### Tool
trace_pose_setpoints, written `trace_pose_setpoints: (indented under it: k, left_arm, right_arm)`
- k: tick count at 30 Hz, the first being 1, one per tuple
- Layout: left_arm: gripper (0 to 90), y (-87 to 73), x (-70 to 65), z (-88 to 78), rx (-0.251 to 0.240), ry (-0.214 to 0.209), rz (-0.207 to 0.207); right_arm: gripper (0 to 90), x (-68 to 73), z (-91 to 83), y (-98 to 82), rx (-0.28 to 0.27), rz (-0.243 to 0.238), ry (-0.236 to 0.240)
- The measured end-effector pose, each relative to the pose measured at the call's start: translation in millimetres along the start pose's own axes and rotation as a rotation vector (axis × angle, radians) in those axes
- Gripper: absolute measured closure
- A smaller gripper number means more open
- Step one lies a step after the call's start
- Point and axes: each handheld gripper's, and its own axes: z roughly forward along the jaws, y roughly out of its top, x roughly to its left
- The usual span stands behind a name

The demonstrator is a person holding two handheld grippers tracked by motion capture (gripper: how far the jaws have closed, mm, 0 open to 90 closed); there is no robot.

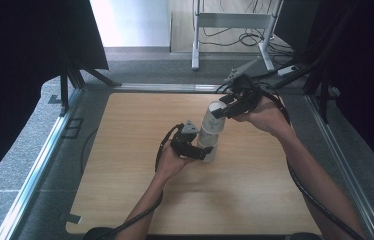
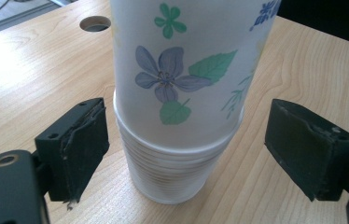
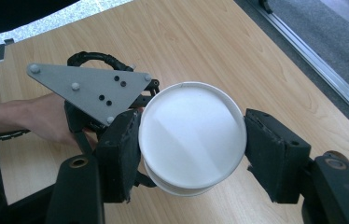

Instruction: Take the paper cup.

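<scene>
Right tool (image 1: 218,112) clamps the top cup (image 1: 214,116); lift straight up. Left tool (image 1: 209,154) gapes around the stack (image 2: 175,172), untouching; re-clamp if the stack follows.

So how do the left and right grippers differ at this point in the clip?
The right gripper is shut on the top flowered cup, gripping it near its upturned base; the left gripper stands open, its pads clear on both sides of the cup stack. The right one is held higher, at the raised cup; the left sits low by the stack's foot on the table. Both have black jaws and a trailing cable.
</scene>
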Motion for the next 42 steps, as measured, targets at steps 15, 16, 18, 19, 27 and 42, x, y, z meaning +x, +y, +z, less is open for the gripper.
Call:
trace_pose_setpoints:
  k: [15,16,18,19,27,42]
  left_arm:
    - [0.3,-2.1,-6.7,-13.9,-0.001,-0.073,0.007]
    - [0.0,-3.2,-8.4,-16.6,-0.005,-0.089,0.003]
    - [0.0,-4.2,-10.0,-19.8,-0.001,-0.106,0.007]
    - [0.0,-4.2,-10.0,-19.8,-0.001,-0.106,0.007]
    - [0.0,-8.4,-17.8,-31.4,0.016,-0.142,0.016]
    - [0.0,-15.8,-33.8,-46.9,0.013,-0.227,0.07]
  right_arm:
    - [37.8,9.9,-30.3,-2.7,-0.023,-0.017,0.022]
    - [37.8,12.1,-33.4,-5.5,-0.026,-0.021,0.023]
    - [37.8,13.7,-35.4,-8.3,-0.029,-0.023,0.03]
    - [37.8,13.7,-35.4,-8.3,-0.029,-0.023,0.03]
    - [37.8,22.8,-43.0,-26.6,-0.048,-0.028,0.052]
    - [37.9,48.1,-36.7,-65.5,-0.091,-0.058,0.092]
